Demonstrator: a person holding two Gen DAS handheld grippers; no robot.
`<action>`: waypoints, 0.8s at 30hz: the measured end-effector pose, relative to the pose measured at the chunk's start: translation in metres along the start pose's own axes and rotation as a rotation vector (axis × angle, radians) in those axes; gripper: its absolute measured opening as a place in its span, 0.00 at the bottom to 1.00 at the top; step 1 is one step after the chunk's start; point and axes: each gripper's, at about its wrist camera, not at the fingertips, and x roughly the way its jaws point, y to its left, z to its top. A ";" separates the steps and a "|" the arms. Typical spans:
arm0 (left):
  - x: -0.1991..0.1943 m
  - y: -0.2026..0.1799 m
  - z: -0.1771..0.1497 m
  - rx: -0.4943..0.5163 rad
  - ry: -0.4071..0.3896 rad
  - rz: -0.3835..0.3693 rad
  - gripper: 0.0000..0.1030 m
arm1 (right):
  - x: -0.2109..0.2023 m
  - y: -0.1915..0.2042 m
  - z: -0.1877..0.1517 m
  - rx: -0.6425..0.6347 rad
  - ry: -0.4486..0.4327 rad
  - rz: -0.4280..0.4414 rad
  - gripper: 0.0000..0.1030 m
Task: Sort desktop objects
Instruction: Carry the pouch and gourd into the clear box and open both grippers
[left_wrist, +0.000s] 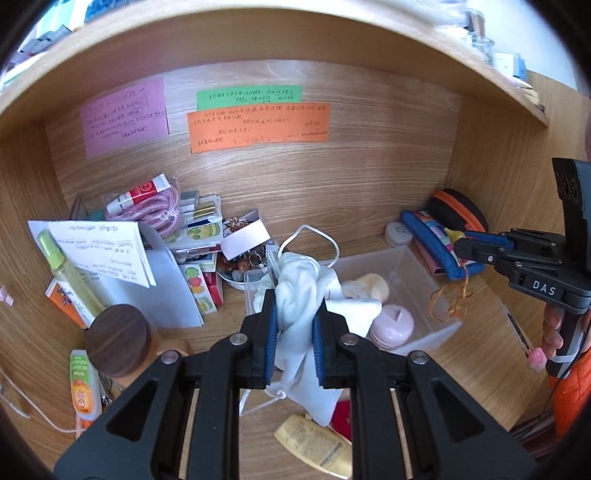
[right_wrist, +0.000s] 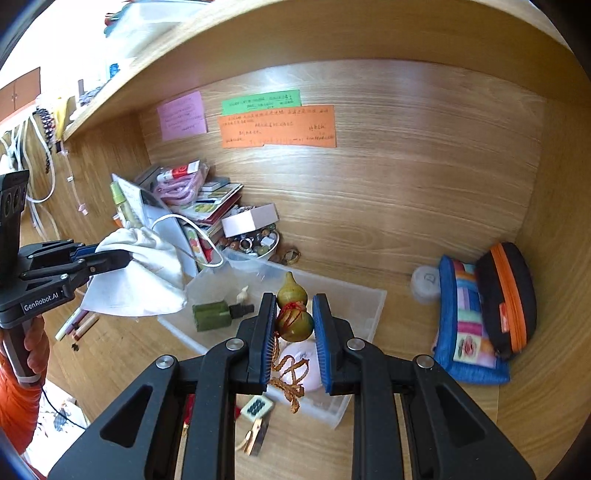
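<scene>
My left gripper (left_wrist: 294, 314) is shut on a white drawstring cloth pouch (left_wrist: 301, 295) and holds it above the near left end of a clear plastic bin (left_wrist: 424, 280). The left gripper also shows in the right wrist view (right_wrist: 125, 258) with the pouch (right_wrist: 147, 273). My right gripper (right_wrist: 294, 314) is shut on a small green-brown gourd charm (right_wrist: 293, 312) with a red cord and a braided tassel (right_wrist: 291, 376), held over the bin (right_wrist: 365, 306). The right gripper shows in the left wrist view (left_wrist: 461, 245) at the right. The bin holds a pink round case (left_wrist: 392, 325) and a green pump bottle (right_wrist: 218, 314).
A cluttered pile of boxes, papers and a pink cord (left_wrist: 162, 214) fills the back left corner, with a bowl of beads (right_wrist: 258, 243). A dark wooden lid (left_wrist: 118, 339) stands near left. Blue patchwork pouch (right_wrist: 465, 317) and black-orange case (right_wrist: 509, 295) lie at right. Sticky notes (left_wrist: 258, 125) hang on the back wall.
</scene>
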 end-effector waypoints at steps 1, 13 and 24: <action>0.005 0.001 0.002 -0.004 0.004 0.000 0.16 | 0.004 -0.002 0.003 0.002 0.001 -0.001 0.17; 0.079 0.006 0.006 -0.019 0.100 -0.001 0.16 | 0.065 -0.029 0.001 0.036 0.080 -0.018 0.18; 0.134 -0.001 -0.008 0.004 0.200 -0.017 0.16 | 0.120 -0.046 -0.021 0.028 0.202 -0.052 0.18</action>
